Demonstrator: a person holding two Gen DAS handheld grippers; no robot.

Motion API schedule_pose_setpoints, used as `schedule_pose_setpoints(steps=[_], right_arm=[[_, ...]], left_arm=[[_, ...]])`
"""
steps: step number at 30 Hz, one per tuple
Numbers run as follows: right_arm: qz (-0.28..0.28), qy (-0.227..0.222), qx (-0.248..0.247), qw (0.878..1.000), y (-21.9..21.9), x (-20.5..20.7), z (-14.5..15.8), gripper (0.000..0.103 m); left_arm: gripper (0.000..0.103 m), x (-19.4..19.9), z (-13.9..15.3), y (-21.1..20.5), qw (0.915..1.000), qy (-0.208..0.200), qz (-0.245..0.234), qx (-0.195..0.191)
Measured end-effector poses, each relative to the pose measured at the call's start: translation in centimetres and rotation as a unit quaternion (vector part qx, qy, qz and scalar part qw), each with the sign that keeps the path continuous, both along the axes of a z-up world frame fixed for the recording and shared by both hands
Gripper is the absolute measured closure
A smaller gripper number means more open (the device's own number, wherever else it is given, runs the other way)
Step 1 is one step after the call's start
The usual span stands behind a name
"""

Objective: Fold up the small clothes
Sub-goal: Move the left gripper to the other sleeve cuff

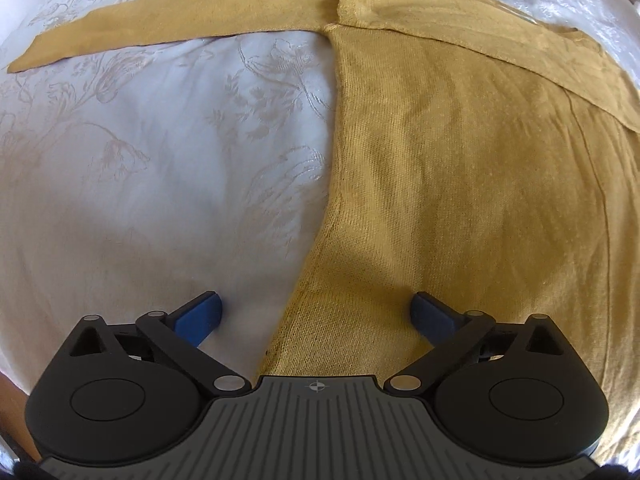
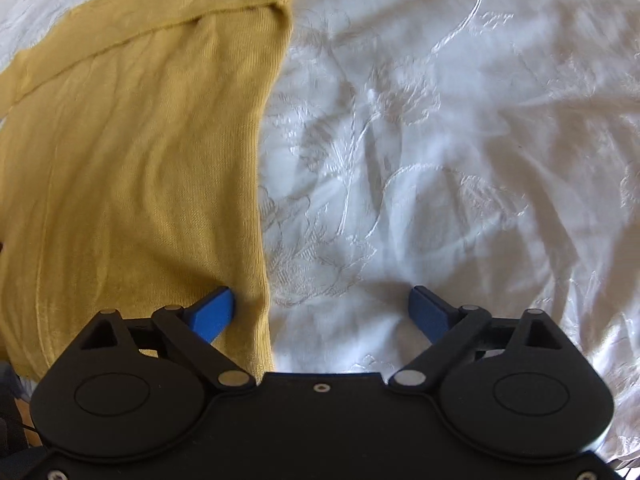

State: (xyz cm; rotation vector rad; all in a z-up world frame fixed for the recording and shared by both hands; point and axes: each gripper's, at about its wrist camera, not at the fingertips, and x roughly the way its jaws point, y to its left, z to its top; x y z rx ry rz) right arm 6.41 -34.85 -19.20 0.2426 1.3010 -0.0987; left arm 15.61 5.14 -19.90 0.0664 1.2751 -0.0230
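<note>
A white embroidered bedspread [image 1: 140, 160] carries everything, and on it the mustard-yellow knit sweater [image 1: 460, 184] lies flat, body smoothed out. Taking the sweater as the landmark: its left sleeve [image 1: 160, 40] stretches straight out from the shoulder, away from the body and across bare bedspread, while the right sleeve [image 1: 520, 52] already lies folded slantwise over the upper chest. In the right wrist view that folded sleeve [image 2: 120, 28] crosses the top of the garment in the same way.

The left gripper [image 1: 316, 320] hangs low over the sweater's left side edge, near the hem – fingers spread wide, one blue pad [image 1: 200, 316] above bedspread, the other above knit, holding nothing. The right gripper [image 2: 322, 312] sits likewise at the opposite side edge, fingers spread and empty, its left pad [image 2: 214, 312] just over the fabric border.

By my reading the sleeve stage is half done – one sleeve in, one out. The next move would call for reaching up from the hem to the outstretched sleeve, pinching near its cuff, and laying it across the chest without dragging the body askew.
</note>
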Motion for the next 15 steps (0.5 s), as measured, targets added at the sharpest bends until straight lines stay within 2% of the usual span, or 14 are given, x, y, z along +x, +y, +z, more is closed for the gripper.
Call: schedule_pose_setpoints(steps=[4,8,15], right_arm=[[0.006,-0.054,0.012,0.998,0.7,0.6,2.8,0.006],[0.019,-0.096,0.015,0.995,3.3,2.2,5.2,0.000],[0.030,-0.114,0.024,0.993,8.1,5.5,6.9,0.000]], left_arm=[[0.000,0.7,1.6,3.1,0.9989,-0.016,0.025,-0.037],[0.000,1.8,3.6,6.4,0.9962,-0.043,0.056,-0.051],[0.000,6.0,5.8,12.2,0.9883,-0.082,0.118,-0.052]])
